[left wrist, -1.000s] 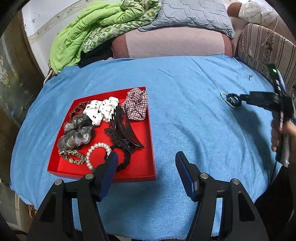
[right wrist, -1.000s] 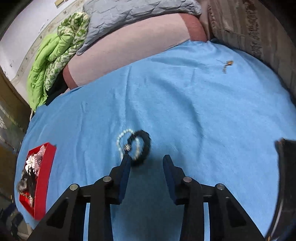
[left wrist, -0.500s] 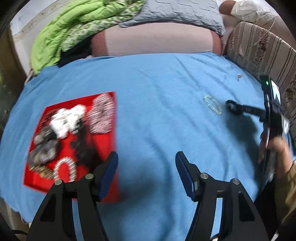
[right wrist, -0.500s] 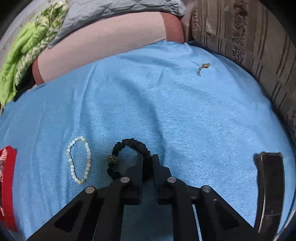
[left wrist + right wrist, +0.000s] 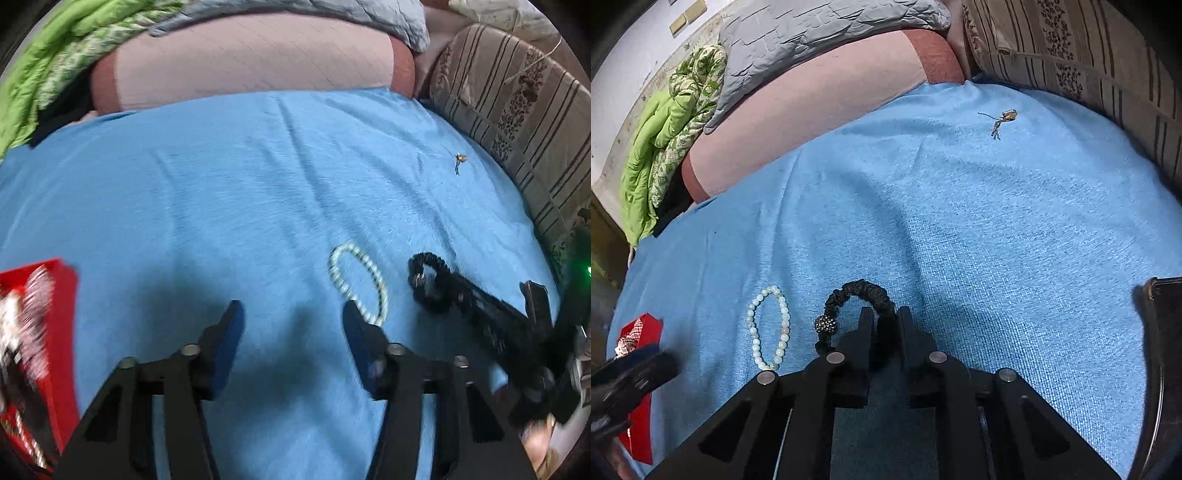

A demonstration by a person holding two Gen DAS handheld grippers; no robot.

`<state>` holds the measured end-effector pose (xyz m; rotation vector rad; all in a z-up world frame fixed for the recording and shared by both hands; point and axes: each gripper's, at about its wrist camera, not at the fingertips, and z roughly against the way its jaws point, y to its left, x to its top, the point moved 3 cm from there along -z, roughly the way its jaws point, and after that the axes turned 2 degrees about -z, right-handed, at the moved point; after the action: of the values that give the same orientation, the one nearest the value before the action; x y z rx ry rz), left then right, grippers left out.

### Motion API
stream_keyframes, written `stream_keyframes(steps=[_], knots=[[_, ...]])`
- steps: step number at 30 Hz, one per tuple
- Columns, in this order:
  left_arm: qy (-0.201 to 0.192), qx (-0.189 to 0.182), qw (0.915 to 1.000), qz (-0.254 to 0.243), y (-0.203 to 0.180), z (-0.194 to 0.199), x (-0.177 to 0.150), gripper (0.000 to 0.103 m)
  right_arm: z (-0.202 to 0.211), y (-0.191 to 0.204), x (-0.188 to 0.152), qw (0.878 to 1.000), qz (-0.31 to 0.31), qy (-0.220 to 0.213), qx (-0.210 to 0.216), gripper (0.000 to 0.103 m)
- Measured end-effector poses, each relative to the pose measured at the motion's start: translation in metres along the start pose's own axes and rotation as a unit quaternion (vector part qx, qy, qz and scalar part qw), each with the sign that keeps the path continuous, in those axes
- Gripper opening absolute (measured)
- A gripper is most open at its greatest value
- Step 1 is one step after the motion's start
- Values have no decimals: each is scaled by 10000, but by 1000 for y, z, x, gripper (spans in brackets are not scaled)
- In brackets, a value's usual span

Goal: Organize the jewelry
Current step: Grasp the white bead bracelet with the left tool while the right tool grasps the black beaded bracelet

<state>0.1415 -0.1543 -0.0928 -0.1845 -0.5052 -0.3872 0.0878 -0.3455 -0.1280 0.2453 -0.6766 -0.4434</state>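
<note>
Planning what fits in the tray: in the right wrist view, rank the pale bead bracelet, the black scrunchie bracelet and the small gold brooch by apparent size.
1. Pale bead bracelet and black scrunchie bracelet: look alike; the claw hides part of the black one.
2. Small gold brooch: smallest, though farther away.

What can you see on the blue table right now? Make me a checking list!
Surface: blue cloth, wrinkled.
Job's things: pale bead bracelet lying flat; black hair tie beside it; small gold trinket farther back; red tray, partly seen.
Clutter: dark object at the right edge.
Grippers: right gripper pinches the hair tie; left gripper open, empty, jaws just closing.
Cables: nothing seen.
Surroundings: green quilt, grey pillow, striped cushion.
</note>
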Motion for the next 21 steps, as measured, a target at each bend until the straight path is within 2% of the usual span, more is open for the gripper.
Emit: stream_keyframes(steps=[2,8,13,14,15,16,21], knots=[[60,-13,9999,-83,-6,-14,8,42,0,1,-1,10000,42,1,30,23],[219,-173,9993,-230,-19,-49,21,42,-3,5,0,9998,160,27,128,33],[29,176,9979,-621,-33,-56,22,41,-4,6,0,9997,231,29,123,34],[-19,244,9975,-668,-35,-56,22,33,-5,6,1,9996,236,33,125,34],[-65,323,9969,-715,-36,-55,21,16,-6,6,1,9996,248,30,122,34],[-97,398,9962,-773,-39,-54,20,6,-7,7,2,9996,276,26,110,34],[-76,351,9960,-824,-35,-43,12,5,-9,12,4,9991,411,-6,110,34]])
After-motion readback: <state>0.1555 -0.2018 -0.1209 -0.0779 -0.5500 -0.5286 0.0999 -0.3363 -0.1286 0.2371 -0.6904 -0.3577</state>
